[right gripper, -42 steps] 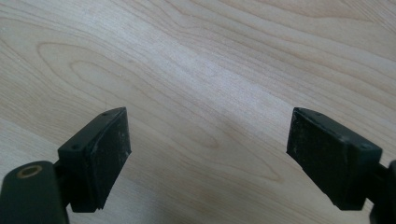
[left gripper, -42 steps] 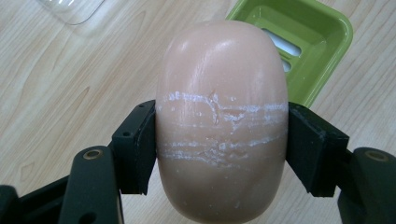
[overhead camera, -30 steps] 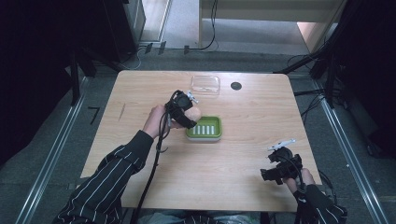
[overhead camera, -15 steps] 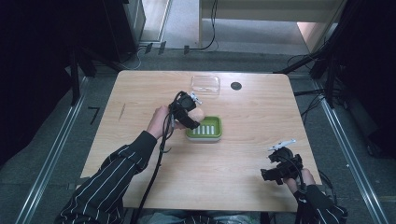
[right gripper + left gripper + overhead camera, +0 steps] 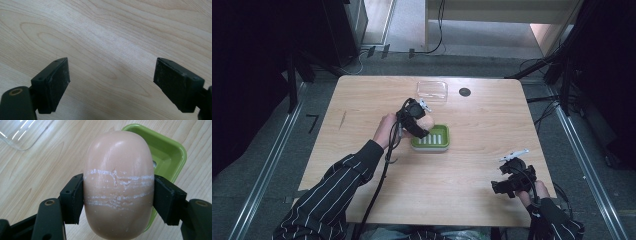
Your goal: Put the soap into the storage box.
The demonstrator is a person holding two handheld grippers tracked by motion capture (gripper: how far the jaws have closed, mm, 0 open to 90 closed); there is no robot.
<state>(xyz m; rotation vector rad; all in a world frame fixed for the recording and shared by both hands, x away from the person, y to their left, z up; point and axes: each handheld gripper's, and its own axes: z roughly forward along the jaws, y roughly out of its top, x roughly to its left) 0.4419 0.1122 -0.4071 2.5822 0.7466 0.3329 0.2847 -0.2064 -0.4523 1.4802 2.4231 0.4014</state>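
Left hand-held gripper (image 5: 118, 192) has its jaws clamped on both sides of the soap (image 5: 118, 182), a smooth peach oval with white scuff lines across its middle. In the high view that hand-held gripper (image 5: 416, 120) holds the soap (image 5: 427, 121) up over the near-left edge of the green dish (image 5: 434, 140), near the middle of the tabletop (image 5: 362, 105). In the left gripper view the dish (image 5: 170, 152) sits behind and to the right of the soap, and a clear lid (image 5: 22, 131) lies at the upper left. From above, the lid (image 5: 432, 90) is at the far edge, a dark disc (image 5: 465, 92) just beside it. Right hand-held gripper (image 5: 512, 175) sits at the near right corner; its jaws (image 5: 111, 82) are spread wide over bare wood, holding nothing.
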